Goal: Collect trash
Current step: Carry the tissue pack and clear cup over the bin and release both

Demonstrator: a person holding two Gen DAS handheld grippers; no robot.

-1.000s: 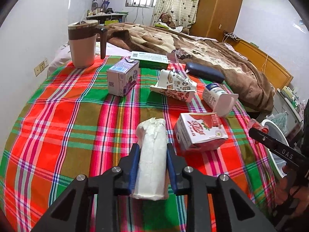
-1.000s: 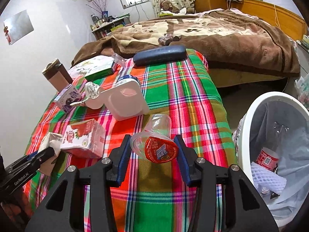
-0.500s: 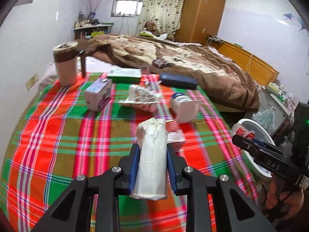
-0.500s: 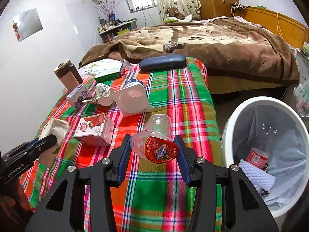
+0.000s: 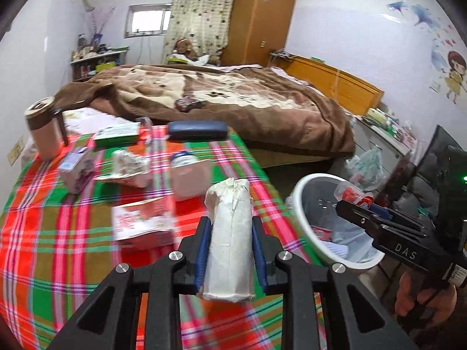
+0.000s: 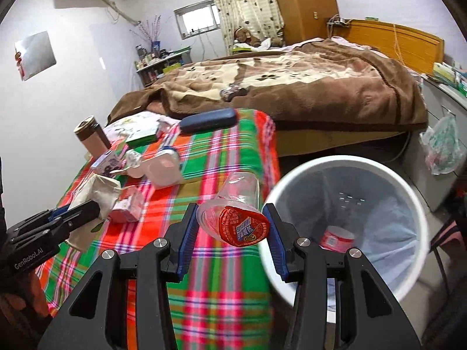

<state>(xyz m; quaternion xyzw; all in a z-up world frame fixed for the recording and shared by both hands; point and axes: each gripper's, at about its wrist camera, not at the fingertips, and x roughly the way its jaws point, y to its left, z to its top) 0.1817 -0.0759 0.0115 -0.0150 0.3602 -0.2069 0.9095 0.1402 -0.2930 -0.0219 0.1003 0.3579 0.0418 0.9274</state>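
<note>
My right gripper (image 6: pixel 230 227) clamps the cup (image 6: pixel 233 211) at the bin (image 6: pixel 344 218) rim for dropping, while my left gripper (image 5: pixel 230 250) grips the wrapper (image 5: pixel 229 233) over the table (image 5: pixel 43 233), waiting its turn.

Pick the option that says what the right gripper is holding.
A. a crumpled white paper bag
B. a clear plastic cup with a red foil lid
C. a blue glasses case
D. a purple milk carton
B: in the right wrist view, the right gripper is clamped on the clear plastic cup with its red foil lid, beside the white trash bin.
</note>
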